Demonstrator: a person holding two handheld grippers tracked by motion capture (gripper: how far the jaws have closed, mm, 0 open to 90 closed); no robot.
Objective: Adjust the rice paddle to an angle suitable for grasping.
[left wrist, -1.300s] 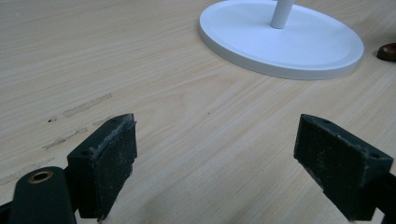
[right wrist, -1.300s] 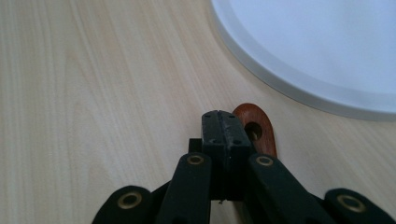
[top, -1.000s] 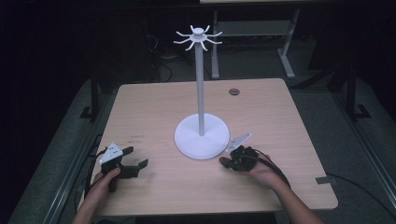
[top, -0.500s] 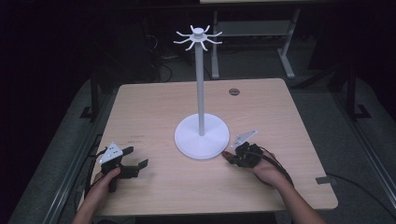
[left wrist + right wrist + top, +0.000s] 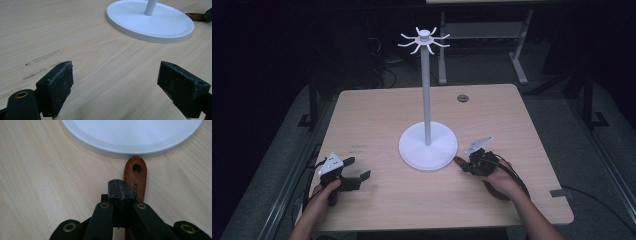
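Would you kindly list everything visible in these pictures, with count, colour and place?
Light wooden table: one, pale wood, centre of the high view.
White hook stand with round base, pole and spoked top: one, white, near the middle of the table.
Reddish-brown wooden handle with a hanging hole: one, lying on the table beside the stand's base rim, next to the right gripper's closed jaws; whether they pinch it I cannot tell.
Small dark round spot: one, far right part of the table.
Left gripper: one, black, jaws wide apart above bare table.
Right gripper: one, black, jaws closed.
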